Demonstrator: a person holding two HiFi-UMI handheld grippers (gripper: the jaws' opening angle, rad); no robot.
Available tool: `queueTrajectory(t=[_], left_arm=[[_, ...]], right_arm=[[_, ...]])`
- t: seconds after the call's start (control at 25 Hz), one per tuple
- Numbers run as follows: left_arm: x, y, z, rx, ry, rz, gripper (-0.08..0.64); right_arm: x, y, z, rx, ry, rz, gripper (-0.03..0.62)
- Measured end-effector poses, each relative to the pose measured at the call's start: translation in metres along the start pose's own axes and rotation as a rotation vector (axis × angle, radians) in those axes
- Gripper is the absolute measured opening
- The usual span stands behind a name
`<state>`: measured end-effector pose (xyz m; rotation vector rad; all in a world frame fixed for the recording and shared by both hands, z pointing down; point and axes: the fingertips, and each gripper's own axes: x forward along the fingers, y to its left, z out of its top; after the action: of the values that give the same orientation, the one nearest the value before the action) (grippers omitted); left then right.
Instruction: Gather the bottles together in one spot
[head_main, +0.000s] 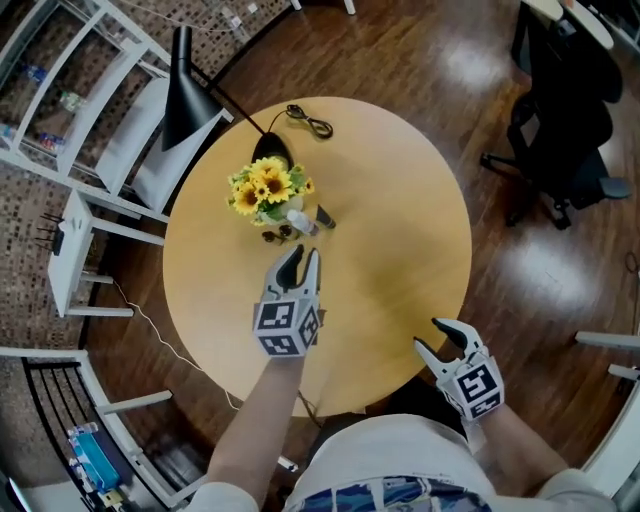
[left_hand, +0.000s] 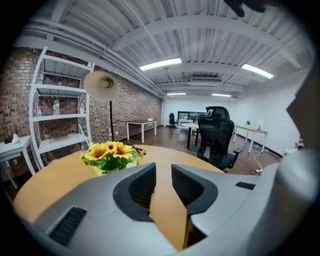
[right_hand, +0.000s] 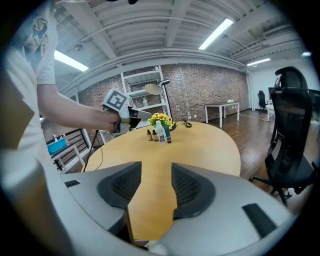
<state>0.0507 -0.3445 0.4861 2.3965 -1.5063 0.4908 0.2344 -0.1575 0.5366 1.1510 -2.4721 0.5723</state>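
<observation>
Left tongs (head_main: 303, 262) and right tongs (head_main: 428, 335) both gape empty; bottles (head_main: 298, 225) stand clustered beside the sunflowers (head_main: 265, 187).

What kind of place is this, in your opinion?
Probably a loft-style office: a black office chair beside the round wooden table, desks further back along a brick wall, and strip lights on the bare ceiling.

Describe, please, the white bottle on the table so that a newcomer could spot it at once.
On the round wooden table, look beside the sunflower bouquet. The white bottle there is the tallest and palest, between small brown bottles and a dark one.
</observation>
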Motion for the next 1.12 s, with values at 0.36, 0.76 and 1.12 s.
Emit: queueTrajectory(t=[0.36,0.76,1.12], left_arm=[[-0.210,0.010,-0.053,-0.086,0.009,0.009,0.110],[-0.396,0.041,-0.130,-0.225,-0.005,0.037,0.115],[-0.472,0.028,-0.176,-0.249,-0.017,-0.083,0.149]], right_arm=[[0.008,0.091,0.039,-0.061,-0.110,0.074,0.244],[-0.029,0.218,0.037,-0.061,-0.118,0.018,0.262],[-0.084,0.296,-0.007,-0.023,-0.100,-0.110,0.264]])
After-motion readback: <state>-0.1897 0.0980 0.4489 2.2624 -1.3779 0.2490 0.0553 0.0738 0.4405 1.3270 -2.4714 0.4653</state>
